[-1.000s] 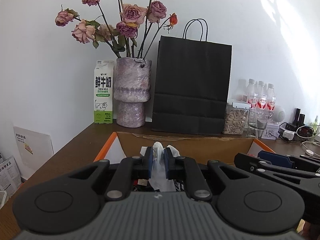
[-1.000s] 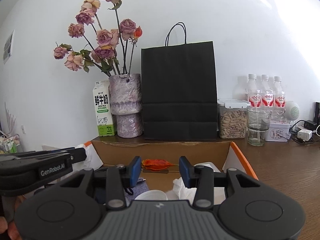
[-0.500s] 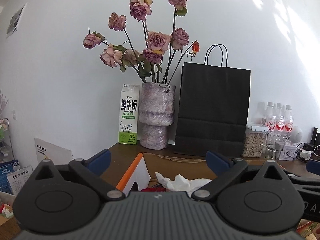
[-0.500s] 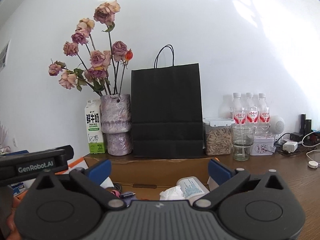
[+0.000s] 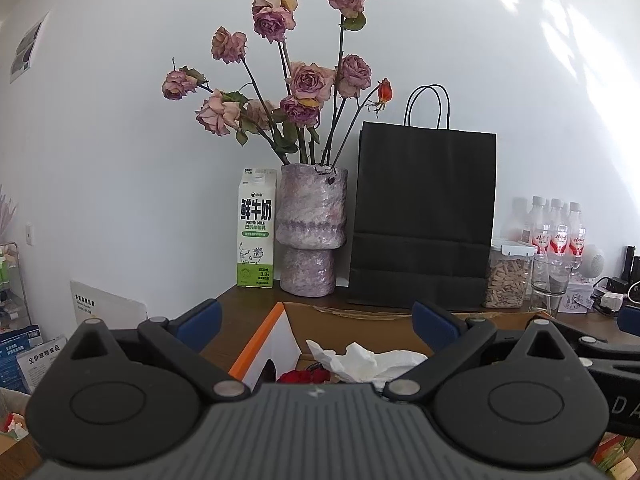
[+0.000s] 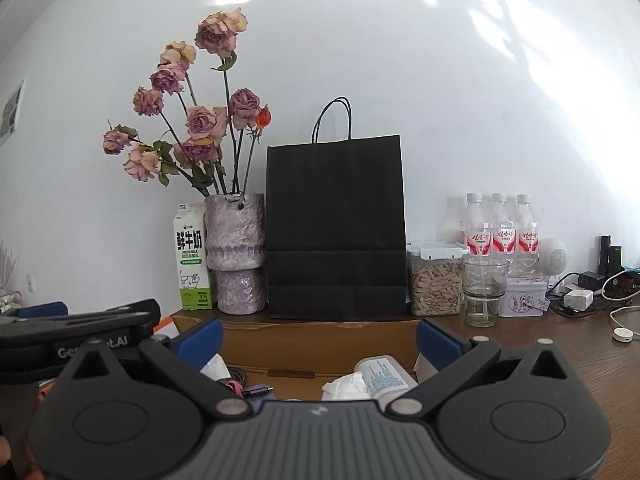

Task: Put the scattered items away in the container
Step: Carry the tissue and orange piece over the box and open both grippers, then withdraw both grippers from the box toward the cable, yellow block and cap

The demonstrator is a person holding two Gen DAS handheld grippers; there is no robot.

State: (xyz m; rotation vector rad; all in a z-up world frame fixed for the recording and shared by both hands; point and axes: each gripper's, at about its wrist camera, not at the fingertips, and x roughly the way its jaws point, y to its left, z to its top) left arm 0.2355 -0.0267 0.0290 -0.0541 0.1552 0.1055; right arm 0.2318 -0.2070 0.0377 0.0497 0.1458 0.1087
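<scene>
**Both grippers released and raised**

Since a second ago, the left gripper [image 5: 316,322] has let go of the tissue [image 5: 368,362] and spread wide; the right gripper [image 6: 318,338] is likewise apart. One tissue lies in the box [image 5: 256,346], below and between the left fingers [image 5: 200,320]. Behind: one vase [image 5: 312,232], one bag [image 5: 424,216], three bottles [image 6: 502,228].

Left gripper [image 5: 316,326] spread wide, blue pads [image 5: 199,319] far apart, nothing between. Beyond, open cardboard box [image 5: 262,342] with orange-edged flap, on brown table [image 5: 240,300]. Inside box: crumpled white tissue [image 5: 366,362], red item [image 5: 298,376] partly hidden. Behind box against wall: milk carton [image 5: 256,234], purple vase [image 5: 312,228] with dried roses [image 5: 308,80], black paper bag [image 5: 424,216]. At right edge, second gripper [image 5: 600,356], partly visible.
</scene>
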